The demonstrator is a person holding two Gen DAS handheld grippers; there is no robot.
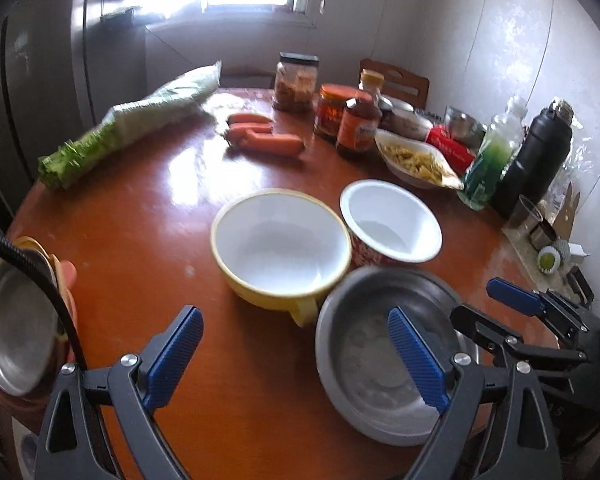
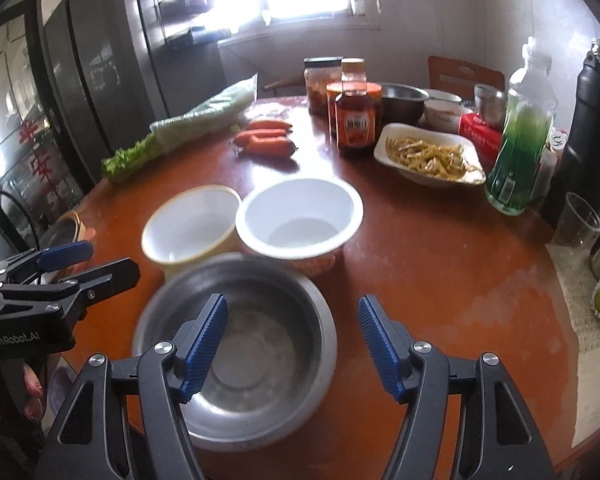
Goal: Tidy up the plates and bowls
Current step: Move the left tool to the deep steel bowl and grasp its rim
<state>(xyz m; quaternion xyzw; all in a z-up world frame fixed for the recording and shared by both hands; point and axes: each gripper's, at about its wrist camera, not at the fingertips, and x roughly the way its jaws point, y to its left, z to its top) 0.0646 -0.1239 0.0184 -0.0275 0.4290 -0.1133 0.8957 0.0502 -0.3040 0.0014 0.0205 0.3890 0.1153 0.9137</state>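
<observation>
steel shows first at nine o'clock in our left view: a small metal dish (image 1: 18, 332) at the table (image 1: 140, 248) edge. moving right, our left gripper (image 1: 296, 360) has its jaws spread wide with nothing between them. past it, toward twelve o'clock, sits the yellow bowl (image 1: 280, 244), and at its three o'clock the white bowl (image 1: 390, 226), the two rims just beside each other. nearest us, at five o'clock of the yellow bowl, lies the steel bowl (image 1: 384, 356). in our right view, our right gripper (image 2: 292, 344) hovers over the steel bowl's right rim, jaws apart and pinching nothing. carrots (image 2: 266, 138) and a plate of food (image 2: 430, 156) lie farther back.
</observation>
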